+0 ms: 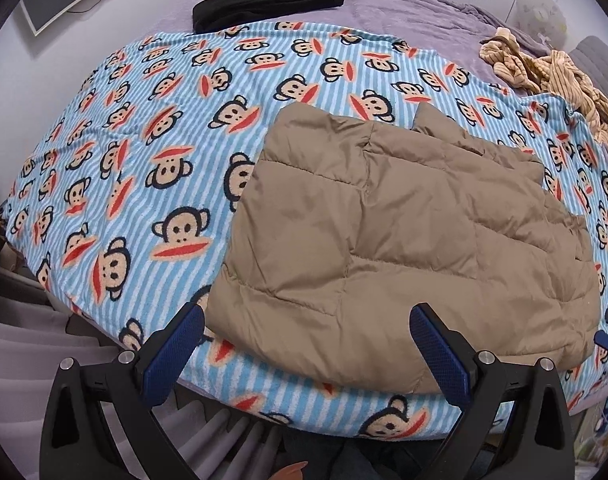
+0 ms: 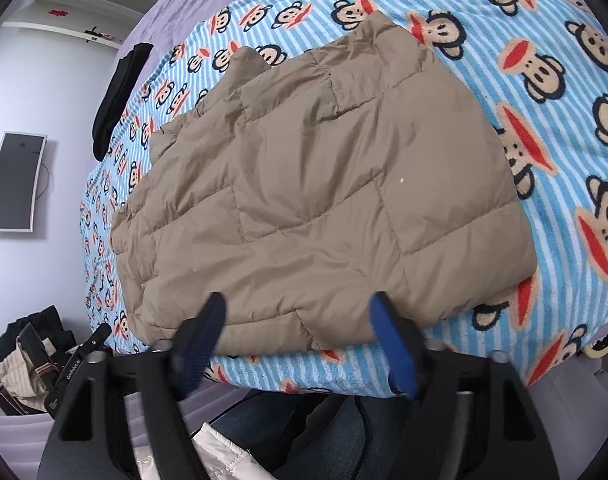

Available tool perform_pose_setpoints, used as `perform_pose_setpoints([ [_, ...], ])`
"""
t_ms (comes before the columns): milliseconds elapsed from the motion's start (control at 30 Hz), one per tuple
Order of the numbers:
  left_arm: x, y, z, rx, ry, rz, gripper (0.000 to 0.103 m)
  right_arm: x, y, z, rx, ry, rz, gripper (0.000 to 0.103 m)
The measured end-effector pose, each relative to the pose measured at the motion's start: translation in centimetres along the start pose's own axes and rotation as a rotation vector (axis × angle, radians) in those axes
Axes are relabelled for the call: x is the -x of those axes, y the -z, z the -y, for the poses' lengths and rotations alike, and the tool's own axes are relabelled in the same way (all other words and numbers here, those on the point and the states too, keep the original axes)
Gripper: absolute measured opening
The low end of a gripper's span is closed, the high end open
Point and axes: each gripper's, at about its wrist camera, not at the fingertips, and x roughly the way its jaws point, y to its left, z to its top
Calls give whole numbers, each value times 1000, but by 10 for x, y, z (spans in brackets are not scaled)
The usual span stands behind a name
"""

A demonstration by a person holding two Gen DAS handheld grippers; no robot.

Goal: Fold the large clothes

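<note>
The monkey-print blanket (image 1: pixel 143 160) covers the bed. On its near edge lies the folded tan quilted jacket (image 1: pixel 384 240). Both tools, left (image 1: pixel 308 352) and right (image 2: pixel 299 344), hover wide open over the jacket's near hem, gripping nothing; the right one is blurred.
</note>
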Motion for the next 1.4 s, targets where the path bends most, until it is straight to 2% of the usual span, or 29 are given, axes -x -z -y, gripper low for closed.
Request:
perform_pose_setpoints([
  [333,-26,-35,-34,-94,14,-26,102,-34,4,-63,41,33,6,89],
  [433,-40,-40,-42,-120,17,-54,102,-43,6,-77,18,59,35,103],
  [767,-76,-47,-46,-197,40,-118,102,-74,22,-106,1,86,-40,103],
  [933,-90,-53,-50,-201,46,-143,102,-79,23,-116,5,101,-50,103],
  [1033,-95,-54,-52,-215,83,-162,102,-82,21,-122,-3,98,-53,103],
  [1233,-103,-56,-58,-199,89,-178,102,-89,15,-136,14,118,-32,102],
  [1300,-107,-58,-62,-186,119,-191,102,-90,12,-139,13,136,-16,91],
  [1367,-111,-62,-69,-170,164,-201,102,-96,10,-140,8,144,-26,55],
  [1400,-113,-65,-75,-163,209,-206,102,-99,10,-141,7,147,-30,50],
])
